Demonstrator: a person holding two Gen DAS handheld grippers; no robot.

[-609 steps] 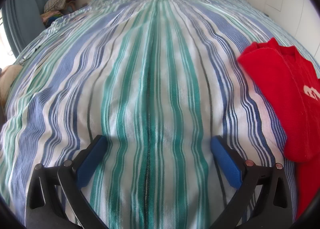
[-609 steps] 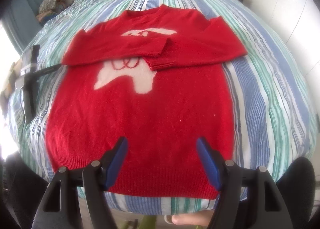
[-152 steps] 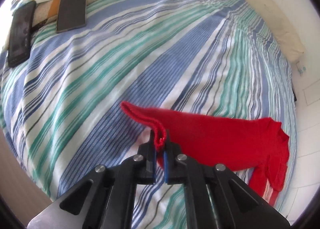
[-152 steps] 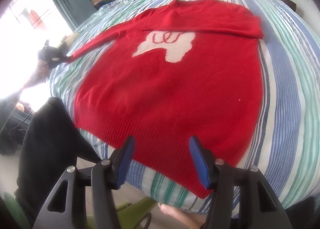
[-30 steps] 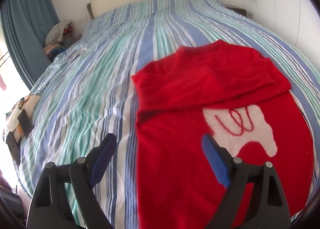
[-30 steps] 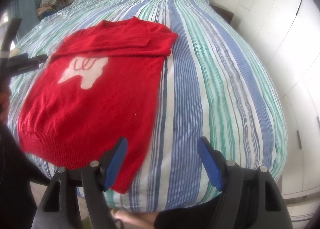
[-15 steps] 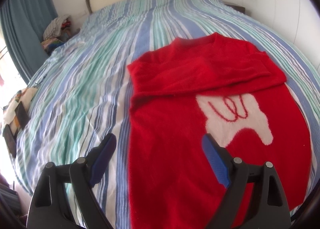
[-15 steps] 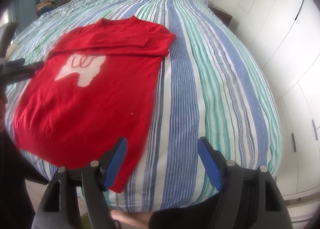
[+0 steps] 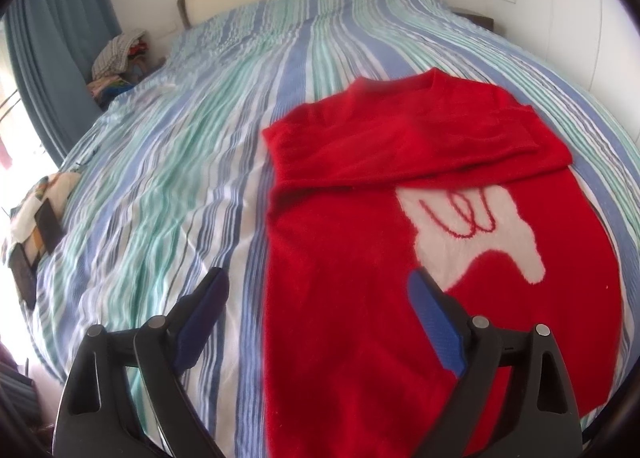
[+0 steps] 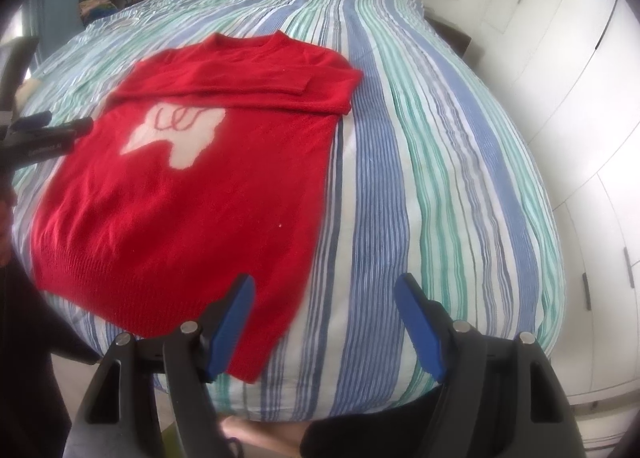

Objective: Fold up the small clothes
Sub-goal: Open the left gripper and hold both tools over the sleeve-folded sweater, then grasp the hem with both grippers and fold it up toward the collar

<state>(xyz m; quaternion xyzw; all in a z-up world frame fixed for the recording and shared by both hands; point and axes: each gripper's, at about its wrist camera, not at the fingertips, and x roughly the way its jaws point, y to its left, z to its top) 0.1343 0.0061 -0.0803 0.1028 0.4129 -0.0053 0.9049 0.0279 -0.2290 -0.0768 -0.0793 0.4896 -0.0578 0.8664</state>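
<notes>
A red sweater point(image 9: 360, 258) with a white patch lies flat on the striped bed, both sleeves folded across its chest. It also shows in the right wrist view point(image 10: 200, 186). My left gripper point(image 9: 316, 286) is open and empty, hovering over the sweater's left edge. My right gripper point(image 10: 324, 290) is open and empty, above the sweater's lower right hem corner. The left gripper also shows at the left edge of the right wrist view point(image 10: 52, 130).
The striped bedspread point(image 10: 440, 178) covers the bed. Two phones point(image 9: 36, 242) lie on a patterned cloth at the bed's left edge. A clothes pile point(image 9: 116, 58) sits by the curtain. White wardrobe doors point(image 10: 592, 98) stand to the right. The bed's front edge is right below my right gripper.
Both grippers have drifted slightly closer over the sweater. The sweater has not moved, and both grippers stay open.
</notes>
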